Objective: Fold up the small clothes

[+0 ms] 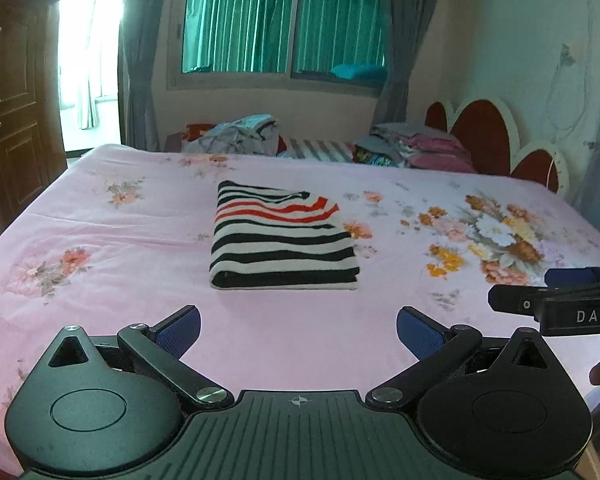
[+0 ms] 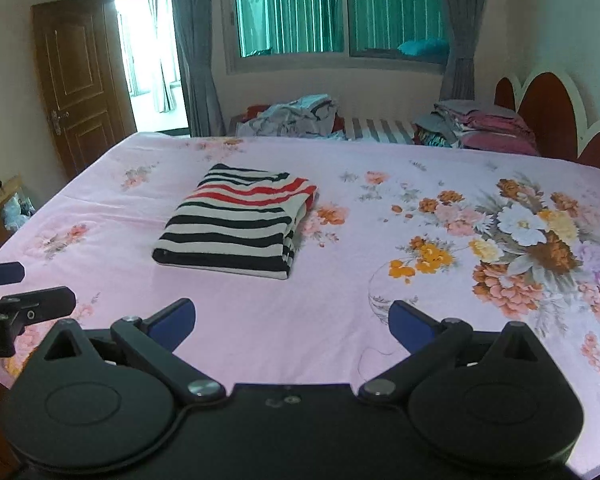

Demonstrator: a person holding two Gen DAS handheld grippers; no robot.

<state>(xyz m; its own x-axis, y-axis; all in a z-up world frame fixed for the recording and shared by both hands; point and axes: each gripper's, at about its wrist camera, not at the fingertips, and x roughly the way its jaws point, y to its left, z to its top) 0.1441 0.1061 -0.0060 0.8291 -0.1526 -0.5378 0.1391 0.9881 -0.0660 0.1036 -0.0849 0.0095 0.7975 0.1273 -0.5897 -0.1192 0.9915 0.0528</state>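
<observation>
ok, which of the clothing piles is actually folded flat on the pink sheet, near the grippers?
The black, white and red striped garment, a neat rectangle alone mid-bed. The crumpled grey heap and the pink-grey stack sit beyond the far edge.

Daylight only, soft and even. Main source is the open doorway [image 1: 90, 60], blown out to pure white in both views; the window [image 1: 280, 24] adds a green-teal cast. Bed sheet [image 1: 120, 248] evenly lit, with only a thin shadow under the folded striped top [image 1: 282, 240]. Heavy fisheye bend at the edges, dark vignette in the top corners. Pink flare low left in the left view, probably lens glare. Far clothes pile [image 2: 296, 118] slightly soft.
</observation>
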